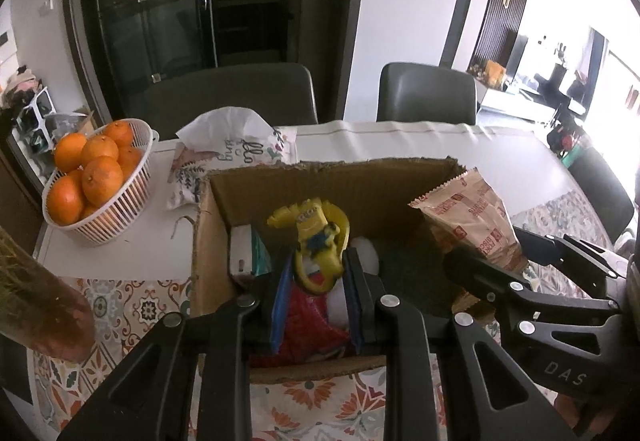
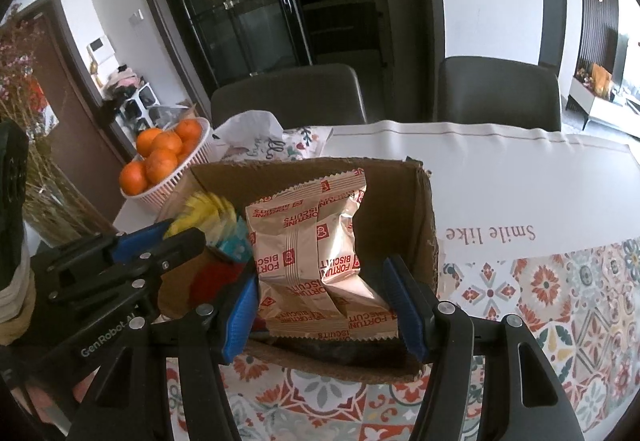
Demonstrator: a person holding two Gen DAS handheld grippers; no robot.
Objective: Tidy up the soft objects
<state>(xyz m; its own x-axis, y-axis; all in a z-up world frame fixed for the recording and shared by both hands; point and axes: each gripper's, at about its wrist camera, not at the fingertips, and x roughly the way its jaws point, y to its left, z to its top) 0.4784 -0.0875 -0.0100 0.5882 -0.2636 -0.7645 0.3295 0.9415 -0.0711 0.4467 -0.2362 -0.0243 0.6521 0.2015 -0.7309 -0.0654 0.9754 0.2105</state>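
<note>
Both grippers hold soft items over the box

The left gripper (image 1: 316, 281) is clamped on a yellow toy (image 1: 318, 241), light and squashy with a slick plastic ring, best pinched at its middle as now; it hangs just inside the box (image 1: 320, 181), above the red and white things at the bottom. The right gripper (image 2: 324, 301) presses its pads on the sides of a biscuit pack (image 2: 312, 241), light, crinkly, slippery and crushable, best taken at the edges; it stands upright inside the box, to the right of the toy
</note>
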